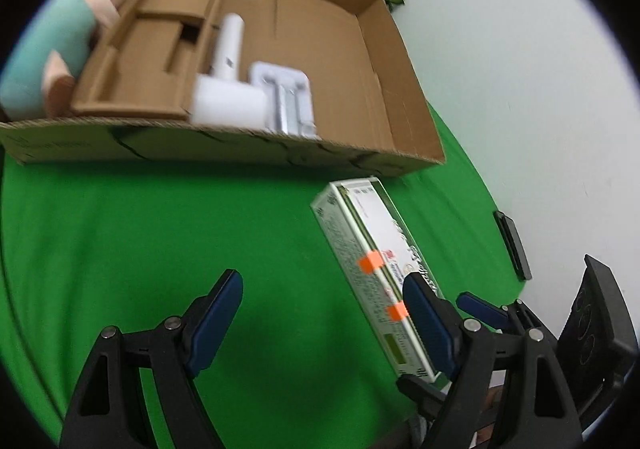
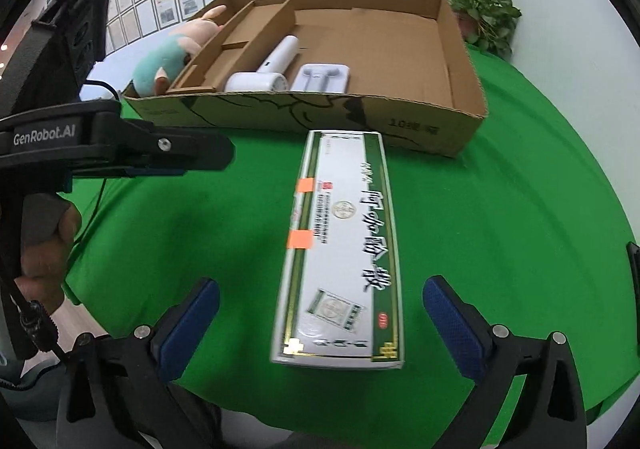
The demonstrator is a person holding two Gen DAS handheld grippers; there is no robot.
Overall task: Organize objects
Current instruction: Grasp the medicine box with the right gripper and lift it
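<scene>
A long white and green box [image 2: 340, 249] with two orange stickers lies flat on the green cloth, in front of the cardboard tray [image 2: 460, 121]. My right gripper [image 2: 320, 313] is open, its jaws on either side of the box's near end, not touching it. My left gripper [image 1: 320, 313] is open and empty over bare cloth, left of the same box [image 1: 376, 261]. The tray [image 1: 416, 121] holds a white hair dryer [image 1: 228, 89], a white plastic pack [image 1: 288, 97], a brown cardboard insert [image 1: 160, 41] and a plush toy [image 1: 64, 33].
Green potted plants [image 2: 484, 9] stand behind the tray by the white wall. The left gripper's body [image 2: 100, 145] and the hand holding it show at the left of the right wrist view. A dark flat object [image 1: 514, 245] lies at the cloth's right edge.
</scene>
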